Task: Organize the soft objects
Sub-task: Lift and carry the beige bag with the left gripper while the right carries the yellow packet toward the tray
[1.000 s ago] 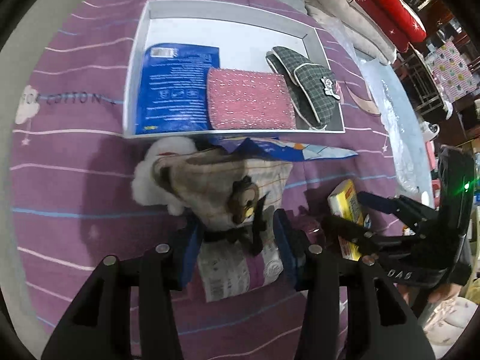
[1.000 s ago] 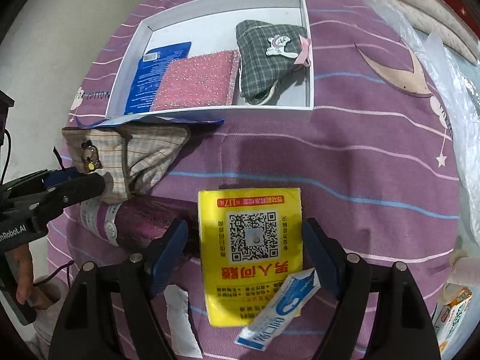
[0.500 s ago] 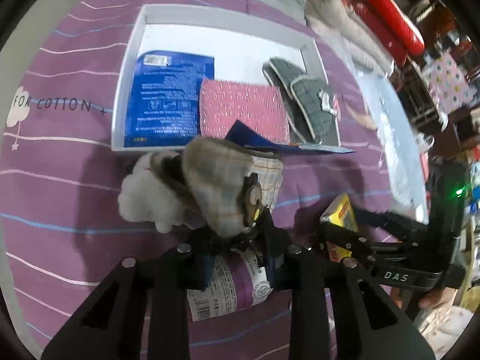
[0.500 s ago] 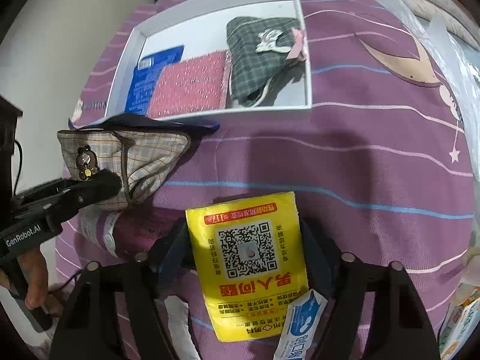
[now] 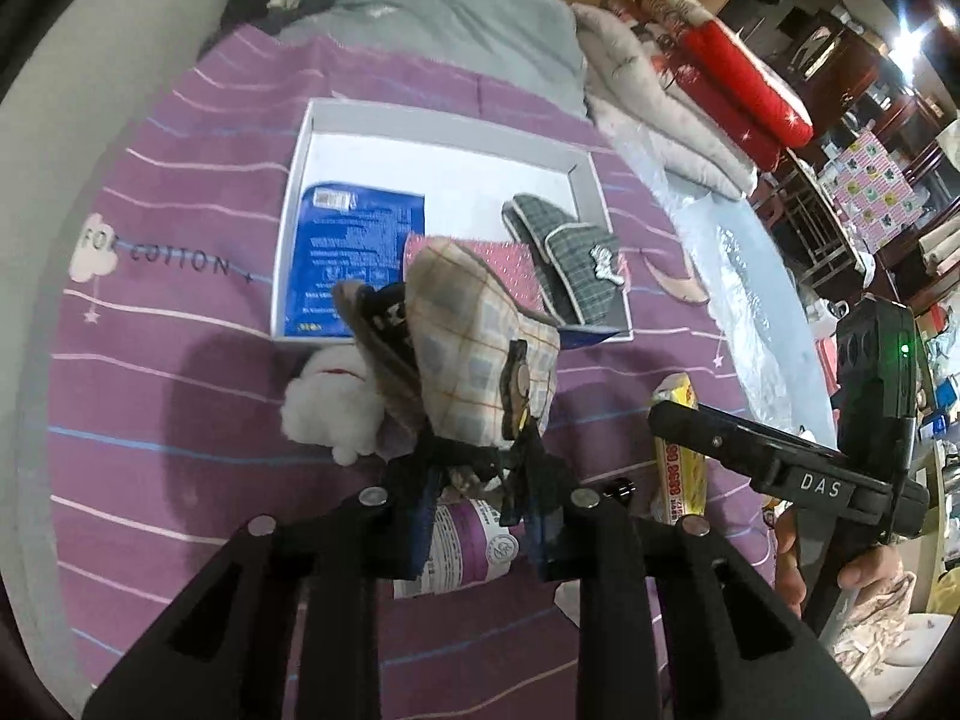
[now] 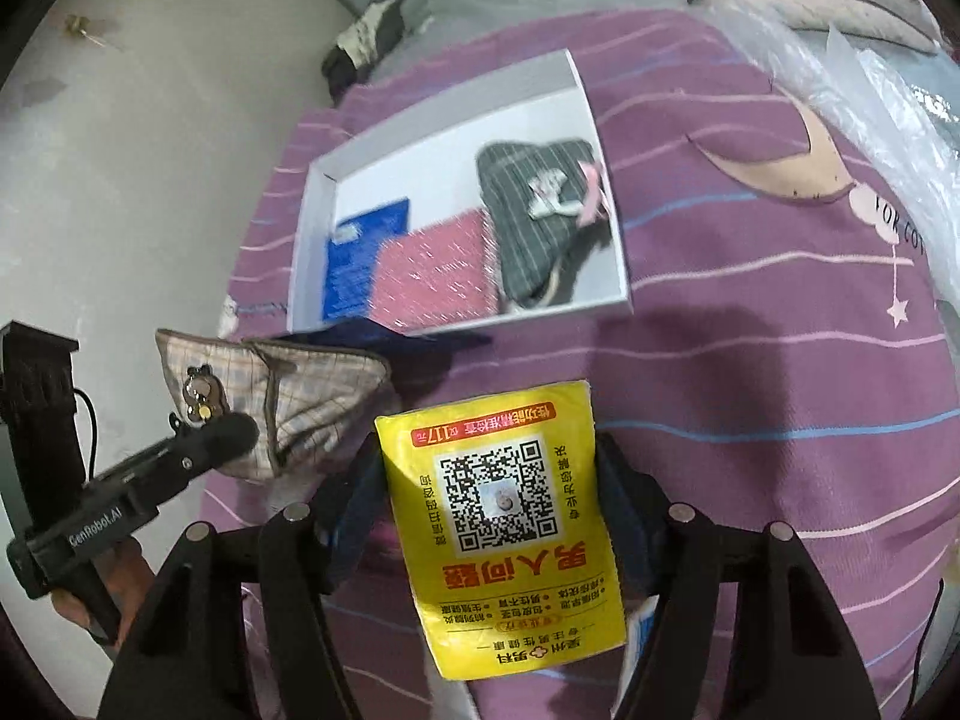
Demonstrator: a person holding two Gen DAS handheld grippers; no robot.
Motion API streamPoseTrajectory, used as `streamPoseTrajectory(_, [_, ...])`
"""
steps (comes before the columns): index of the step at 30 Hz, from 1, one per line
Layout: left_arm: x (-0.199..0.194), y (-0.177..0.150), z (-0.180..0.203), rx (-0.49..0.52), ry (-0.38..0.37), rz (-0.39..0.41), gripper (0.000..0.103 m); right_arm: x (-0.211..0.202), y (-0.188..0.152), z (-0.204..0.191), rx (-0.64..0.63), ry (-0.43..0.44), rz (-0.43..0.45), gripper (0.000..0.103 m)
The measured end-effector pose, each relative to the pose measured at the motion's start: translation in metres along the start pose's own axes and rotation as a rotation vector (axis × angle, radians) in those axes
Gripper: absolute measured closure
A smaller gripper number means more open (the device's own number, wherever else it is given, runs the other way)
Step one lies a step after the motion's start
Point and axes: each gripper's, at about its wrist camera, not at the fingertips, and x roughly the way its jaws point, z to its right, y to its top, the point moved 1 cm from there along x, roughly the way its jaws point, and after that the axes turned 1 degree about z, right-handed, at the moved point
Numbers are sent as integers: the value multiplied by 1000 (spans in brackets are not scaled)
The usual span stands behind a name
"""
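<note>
Left wrist view: left gripper [image 5: 480, 474] clamps plaid slipper [image 5: 474, 354], jaws just closing; white box [image 5: 288, 252] ahead
Right gripper [image 6: 489, 504]: closing jaws grip yellow packet [image 6: 504, 528]

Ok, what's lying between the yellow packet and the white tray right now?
In the right wrist view, mostly bare purple striped bedsheet separates the yellow packet from the white tray. A dark blue sheet pokes out along the tray's near wall.
</note>
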Motion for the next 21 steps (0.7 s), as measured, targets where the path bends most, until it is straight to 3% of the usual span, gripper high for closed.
streamPoseTrajectory(11, [-47, -8, 10, 25, 1, 128, 77, -10, 5, -31, -39, 90, 69, 36])
streamPoseTrajectory(18, [-97, -19, 14, 26, -9, 311, 78, -38, 0, -51, -77, 138, 157, 36])
streamPoseTrajectory(21, [-89, -13, 7, 1, -19, 298, 78, -46, -2, -54, -83, 154, 191, 36])
